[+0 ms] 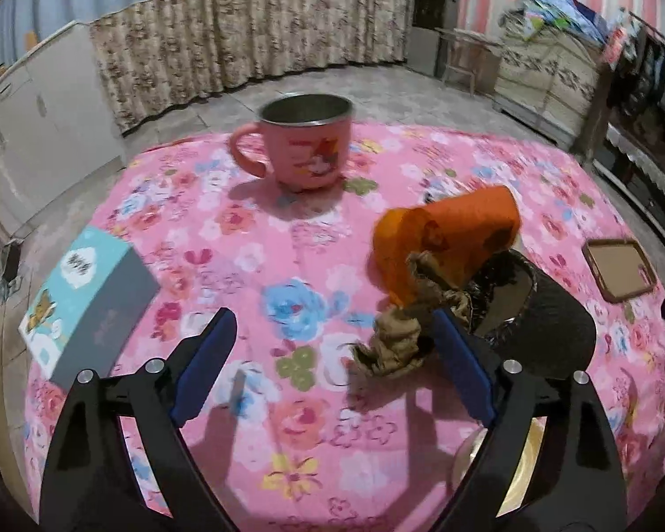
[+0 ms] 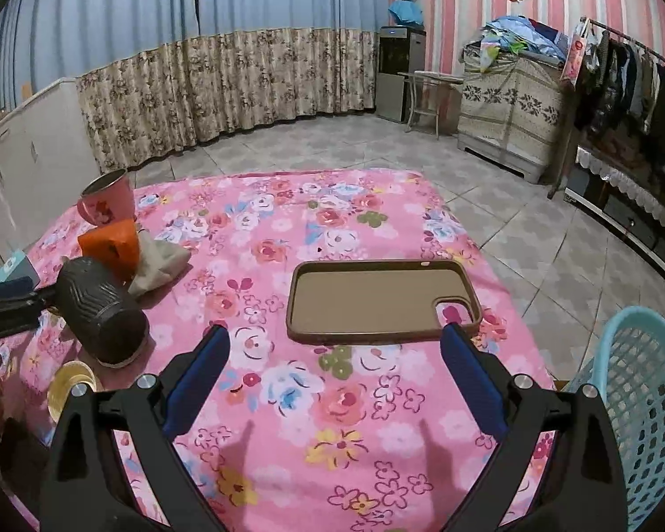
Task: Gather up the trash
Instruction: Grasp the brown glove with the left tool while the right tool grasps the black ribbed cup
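While the left tool (image 1: 332, 354) is hanging wide open over the floral surface (image 1: 252, 230), it is lining up on the crumpled brown paper (image 1: 394, 341), which is sitting at lower centre-right of the left wrist view, just inside the right-hand blue pad and apparently touching it. That paper is looking like the trash in hand; nothing is gripped yet, so I am reading this as the approach step, with the pick not yet made. The wad is lying against the mouth of the tipped orange cup (image 1: 447, 239) and beside the toppled dark ribbed vase (image 1: 549, 328), so the next move is calling for a shift rightward to centre the paper between the pads, then a close without dragging the cup or vase along. The pink mug (image 1: 306, 142) is standing upright at upper centre, well clear, and the teal box (image 1: 88, 297) is lying at the left edge.

Over in the right wrist view, the right tool (image 2: 334, 368) is also gaping wide and holding nothing, pointing at the brown phone case (image 2: 377, 301) at centre. The blue mesh basket (image 2: 643, 399) is waiting at lower right, off the surface's edge, probably where the trash is heading.
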A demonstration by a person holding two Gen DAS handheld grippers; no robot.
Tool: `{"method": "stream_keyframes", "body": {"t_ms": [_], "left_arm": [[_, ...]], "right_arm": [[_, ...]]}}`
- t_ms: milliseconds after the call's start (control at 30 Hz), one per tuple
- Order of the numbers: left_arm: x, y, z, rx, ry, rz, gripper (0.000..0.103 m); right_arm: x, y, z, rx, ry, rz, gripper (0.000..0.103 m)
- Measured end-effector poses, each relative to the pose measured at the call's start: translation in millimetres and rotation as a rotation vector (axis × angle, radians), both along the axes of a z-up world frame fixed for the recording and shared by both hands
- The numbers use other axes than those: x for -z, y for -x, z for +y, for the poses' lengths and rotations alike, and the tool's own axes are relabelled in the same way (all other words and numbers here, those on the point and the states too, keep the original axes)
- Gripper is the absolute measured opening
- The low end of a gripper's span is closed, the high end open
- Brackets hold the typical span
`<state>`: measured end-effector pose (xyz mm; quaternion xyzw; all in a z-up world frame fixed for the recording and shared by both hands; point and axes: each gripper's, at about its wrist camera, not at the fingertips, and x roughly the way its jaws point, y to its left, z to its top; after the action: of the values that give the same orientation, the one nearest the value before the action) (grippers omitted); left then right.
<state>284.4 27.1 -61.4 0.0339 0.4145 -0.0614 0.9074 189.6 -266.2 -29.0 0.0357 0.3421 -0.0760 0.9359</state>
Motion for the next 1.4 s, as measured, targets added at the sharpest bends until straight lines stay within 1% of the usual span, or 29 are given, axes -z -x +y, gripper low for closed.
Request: {"method": "stream_keyframes", "body": {"t_ms": [33,67,100,133,167,200,233,267,367,467,533,667,767,800,900,967,1033,1133,1233,1333,1400], "left_arm": [[2.0,-0.7,-4.8,0.019,-0.011,0.01,0.079],[3.4,-0.9,-8.7,0.037,-0.017,0.017,0.069],[3.5,-0.6,-10.3,0.045,-0.016,0.021,0.062],[4.1,-0.3,-12.3,0.06,-0.011,0.026,0.059],[4.3,0.1,-13.1,0.069,-0.007,0.027,0.052],[4.2,1.2,-14.1,0.079,0.0,0.028,0.041],[3.8,2.9,-15.5,0.095,0.014,0.031,0.033],[3.7,4.3,-17.0,0.108,0.023,0.035,0.019],[0.9,8.7,-18.7,0.099,0.0,0.014,0.019],[-7.6,14.2,-11.4,0.082,0.006,-0.028,0.019],[-14.3,18.3,-0.1,0.052,0.014,-0.045,0.019],[-31.1,28.8,23.8,-0.013,0.006,-0.09,0.019],[-46.4,36.4,41.7,-0.049,0.037,-0.13,0.019],[-48.9,37.8,45.1,-0.054,0.036,-0.141,0.019],[-59.2,43.3,59.1,-0.087,-0.01,-0.197,0.019],[-61.3,43.7,67.3,-0.103,-0.023,-0.208,0.019],[-61.6,42.9,77.3,-0.127,-0.038,-0.212,0.019],[-62.0,42.4,88.9,-0.149,-0.026,-0.207,0.019],[-62.7,42.5,97.5,-0.156,-0.01,-0.206,0.019],[-62.7,41.6,101.7,-0.163,0.002,-0.205,0.019],[-63.0,41.4,102.2,-0.164,0.005,-0.207,0.019]], "right_arm": [[-1.1,1.2,0.3,0.002,0.006,-0.005,0.094],[-1.9,1.8,1.2,0.002,0.01,-0.011,0.094],[-2.9,3.0,1.5,0.002,0.014,-0.018,0.094],[-3.8,4.0,2.1,0.002,0.018,-0.023,0.094],[-4.2,3.8,2.8,0.002,0.019,-0.025,0.094],[-4.0,3.6,2.7,0.001,0.017,-0.026,0.094],[-3.7,3.5,2.9,-0.001,0.014,-0.023,0.094],[-2.9,2.7,3.7,-0.002,0.012,-0.02,0.094],[-2.4,3.4,9.0,-0.013,0.023,-0.013,0.094],[-5.2,4.0,17.8,-0.027,0.039,-0.007,0.094],[-10.5,5.5,29.1,-0.054,0.035,-0.013,0.094],[-17.2,5.8,55.9,-0.103,0.05,-0.015,0.094],[-19.5,3.4,75.4,-0.126,0.014,-0.005,0.094],[-20.1,2.5,81.7,-0.136,-0.002,-0.001,0.094],[-20.9,-1.3,105.2,-0.165,-0.041,0.011,0.094],[-20.1,-5.9,122.1,-0.185,-0.06,0.023,0.094],[-18.4,-10.8,138.2,-0.194,-0.057,0.034,0.094],[-13.0,-20.0,155.2,-0.196,-0.08,0.06,0.094],[-7.6,-29.4,163.2,-0.172,-0.099,0.083,0.094],[-0.9,-40.3,169.1,-0.145,-0.088,0.121,0.094],[5.9,-45.7,171.8,-0.117,-0.059,0.16,0.094]]}}
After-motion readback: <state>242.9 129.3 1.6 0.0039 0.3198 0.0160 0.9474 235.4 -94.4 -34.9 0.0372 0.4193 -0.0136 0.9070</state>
